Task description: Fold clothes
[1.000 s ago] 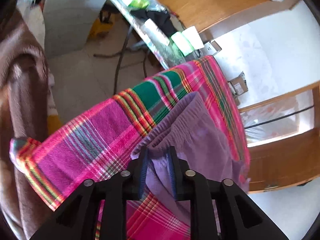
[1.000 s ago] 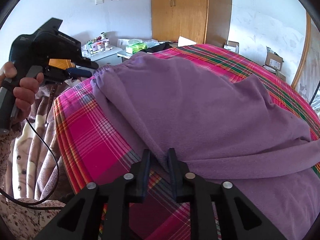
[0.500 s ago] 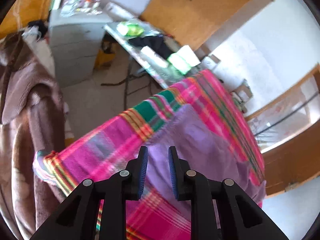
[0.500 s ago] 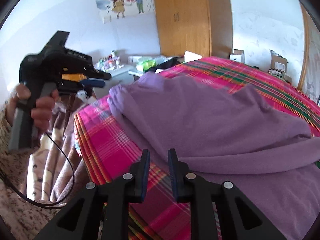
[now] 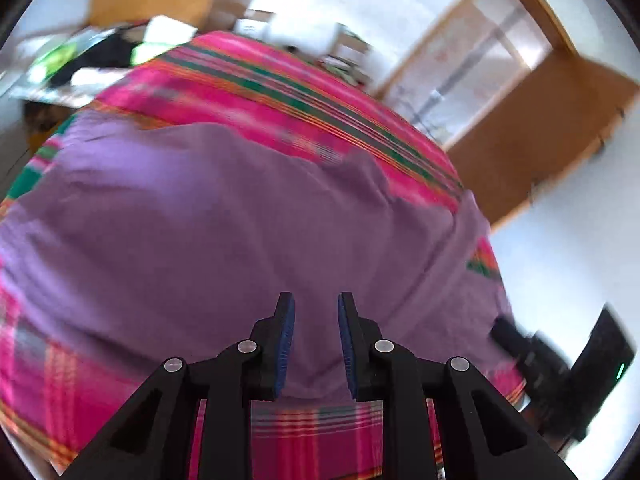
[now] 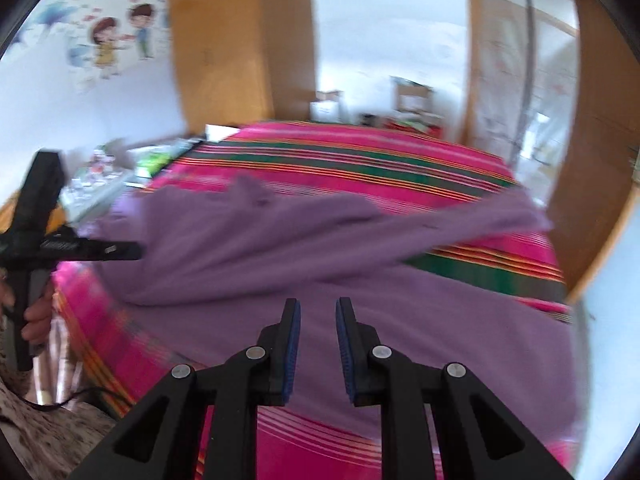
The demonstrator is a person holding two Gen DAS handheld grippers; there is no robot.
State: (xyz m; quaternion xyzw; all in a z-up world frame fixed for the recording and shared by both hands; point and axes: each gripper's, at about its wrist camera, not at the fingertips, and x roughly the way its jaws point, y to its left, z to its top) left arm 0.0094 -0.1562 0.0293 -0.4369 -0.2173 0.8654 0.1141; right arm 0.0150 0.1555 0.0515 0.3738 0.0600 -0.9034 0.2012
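Purple garment (image 5: 224,220) lies spread on plaid bed (image 5: 312,80), partly folded. Left gripper (image 5: 316,340) released the waistband a second ago; right gripper (image 6: 317,340) hovers too, both jaws apart, empty. Regrasp next.

Home bedroom, plaid-covered bed (image 6: 360,160), wooden wardrobe (image 6: 240,40), cartoon wall stickers (image 6: 120,40)

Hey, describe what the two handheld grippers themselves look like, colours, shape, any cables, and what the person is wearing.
Both are black plastic. The right gripper and left gripper each have two flat fingers lined with blue ribbed pads and silver pivot bolts. Seen from outside, the left gripper has a pistol-style handle and a black cable. The sleeve is floral-patterned.
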